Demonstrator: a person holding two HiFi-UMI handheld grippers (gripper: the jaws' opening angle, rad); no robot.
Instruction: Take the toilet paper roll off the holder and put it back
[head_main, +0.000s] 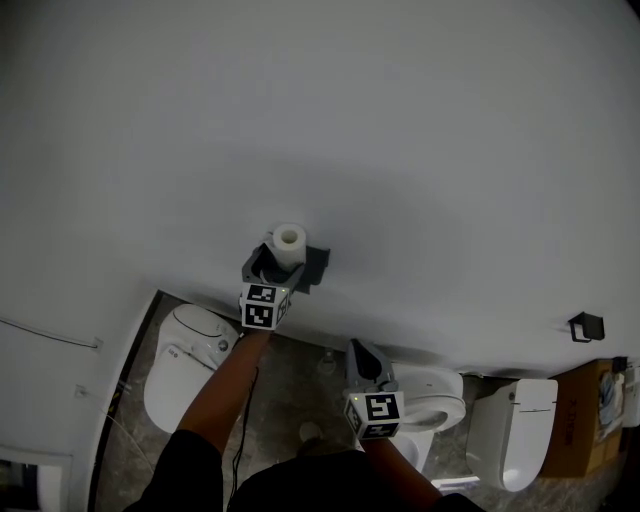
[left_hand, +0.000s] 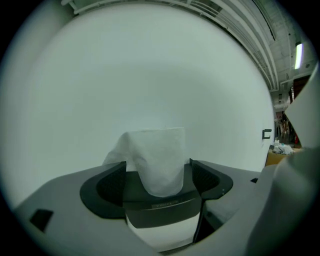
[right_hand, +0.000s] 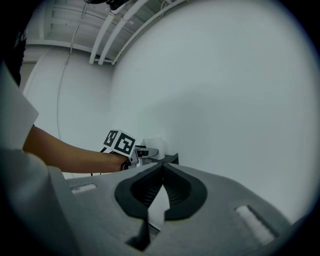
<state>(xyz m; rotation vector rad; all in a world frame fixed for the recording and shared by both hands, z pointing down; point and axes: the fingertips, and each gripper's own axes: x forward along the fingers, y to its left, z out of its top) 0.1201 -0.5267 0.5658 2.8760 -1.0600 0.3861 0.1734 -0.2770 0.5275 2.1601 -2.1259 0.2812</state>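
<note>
Left gripper view: soft, crinkly white toilet paper roll (left_hand: 155, 150) stands ungripped between left hand-held gripper (left_hand: 158, 169) jaws spread wide; right hand-held gripper (right_hand: 162, 170) closed, empty.

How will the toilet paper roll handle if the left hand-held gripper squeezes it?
The toilet paper roll is probably light and soft, so a hard squeeze may dent it. It is round with a hollow core in the head view, so it would likely roll if laid sideways. Its loose sheet droops, so it looks floppy and could snag.

Right gripper (right_hand: 162, 166) jaws together, left gripper (right_hand: 145, 151) by toilet paper roll (right_hand: 154, 143), white wall (right_hand: 225, 90)
</note>
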